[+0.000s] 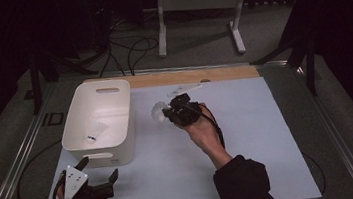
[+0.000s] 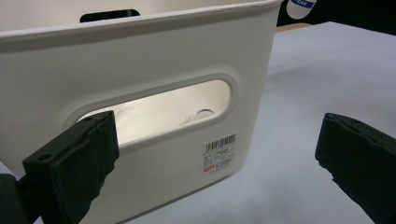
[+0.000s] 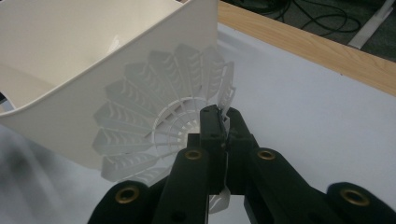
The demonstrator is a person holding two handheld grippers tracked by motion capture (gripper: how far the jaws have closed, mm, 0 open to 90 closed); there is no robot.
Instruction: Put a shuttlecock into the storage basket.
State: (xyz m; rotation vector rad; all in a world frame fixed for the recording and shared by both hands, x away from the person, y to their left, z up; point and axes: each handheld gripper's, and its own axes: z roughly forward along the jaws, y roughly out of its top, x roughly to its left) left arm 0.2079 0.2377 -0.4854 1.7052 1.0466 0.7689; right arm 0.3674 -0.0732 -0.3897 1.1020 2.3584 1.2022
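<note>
**A:** Fingers status at that frame?

**B:** My right gripper (image 3: 223,128) had its jaws pinched down on the skirt edge of the white shuttlecock (image 3: 163,126). Thin plastic skirt, clamped between the pads. My left gripper (image 1: 99,169) was spread wide with nothing between the jaws, parked low at the near end of the white bin (image 1: 122,131).

**A:** Where was the shuttlecock relative to the bin?

**B:** Off the mat, carried in the air just beside the bin's right wall (image 3: 70,112), not over the rim yet. From above it sat (image 1: 159,112) between my right hand (image 1: 203,126) and the bin.

**A:** Anything in the bin already?

**B:** One small item lay on the floor inside (image 1: 94,134). Too small to name; looked clear with a blue bit.

**A:** So progress?

**B:** Pick was done, grip looked solid. My read: left to do was lift over the rim, release inside. Couldn't see more shuttlecocks on the mat (image 1: 249,136), so this may have been the last one, but I wouldn't swear to it.
</note>
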